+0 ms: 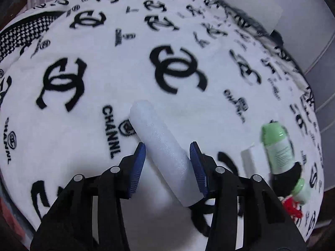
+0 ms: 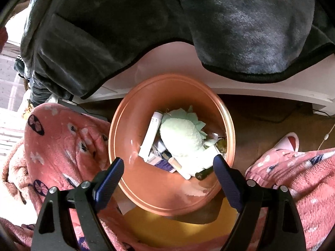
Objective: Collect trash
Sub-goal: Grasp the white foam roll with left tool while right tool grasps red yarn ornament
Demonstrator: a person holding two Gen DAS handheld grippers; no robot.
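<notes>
In the left wrist view a white foam cylinder [image 1: 163, 152] sits between the blue pads of my left gripper [image 1: 167, 152], above a white blanket [image 1: 88, 108] with black logos. The right pad touches it; a small gap shows at the left pad. In the right wrist view my right gripper [image 2: 167, 165] is open and empty above an orange bin [image 2: 134, 184]. The bin holds a pale green towel [image 2: 182, 136], white boxes [image 2: 150, 136], a dark bottle [image 2: 204, 172] and other trash.
A green and white bottle [image 1: 276, 146] and a smaller green-capped bottle [image 1: 301, 191] lie at the blanket's right edge, beside a white box [image 1: 249, 159]. Pink flowered fabric [image 2: 62, 146] flanks the bin. A dark grey blanket [image 2: 167, 25] hangs over a white ledge behind it.
</notes>
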